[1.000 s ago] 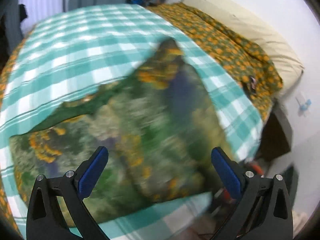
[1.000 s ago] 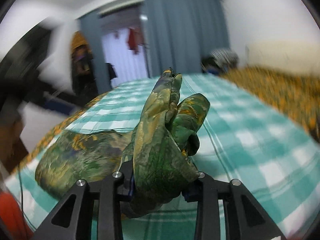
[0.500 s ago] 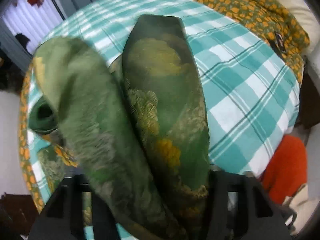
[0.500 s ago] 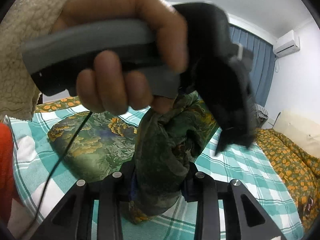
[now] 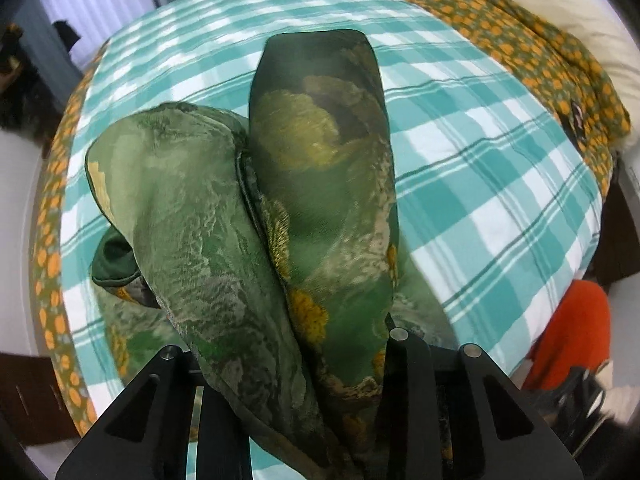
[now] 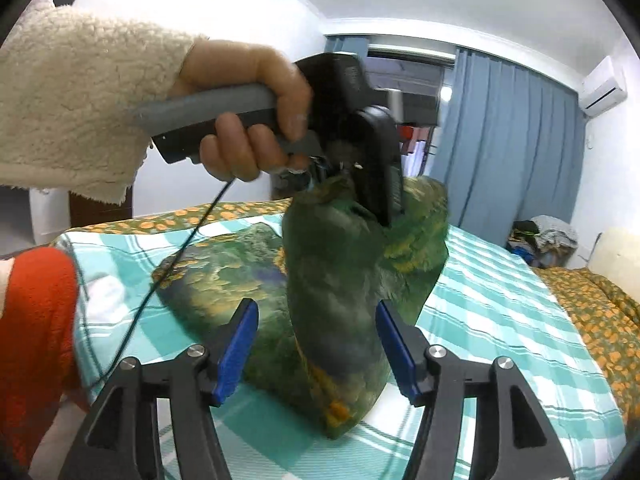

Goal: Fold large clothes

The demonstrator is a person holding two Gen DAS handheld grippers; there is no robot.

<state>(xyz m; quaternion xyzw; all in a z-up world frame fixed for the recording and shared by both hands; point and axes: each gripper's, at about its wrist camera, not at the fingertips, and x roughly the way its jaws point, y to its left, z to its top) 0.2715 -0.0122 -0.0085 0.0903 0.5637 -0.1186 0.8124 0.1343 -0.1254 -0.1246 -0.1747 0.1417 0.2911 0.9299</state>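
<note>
A large green garment [image 5: 320, 184] with orange and yellow print lies partly flat on the bed, and a bunched part [image 6: 340, 280] is lifted above it. My left gripper [image 5: 292, 356] points steeply down, its jaws closing on that bunch, which hides the fingertips. In the right wrist view a hand in a fleece sleeve holds the left gripper [image 6: 360, 188], pinching the top of the bunch. My right gripper [image 6: 316, 344] is low in front, its jaws opening. The hanging cloth is between its blue pads [image 6: 236, 340], which do not press on it.
The bed has a teal checked sheet [image 5: 480, 160] and an orange floral blanket [image 5: 520, 40] by a cream pillow [image 5: 580, 12]. Red cloth [image 6: 36, 340] is at the near bed edge. Blue curtains [image 6: 500, 140] and a clothes pile [image 6: 544, 236] stand behind. A thin cable [image 6: 176, 256] hangs from the left gripper.
The left gripper went from wide open to closed on a bunch of the garment and holds it up. The right jaws, earlier clamped on the cloth, have spread apart.
</note>
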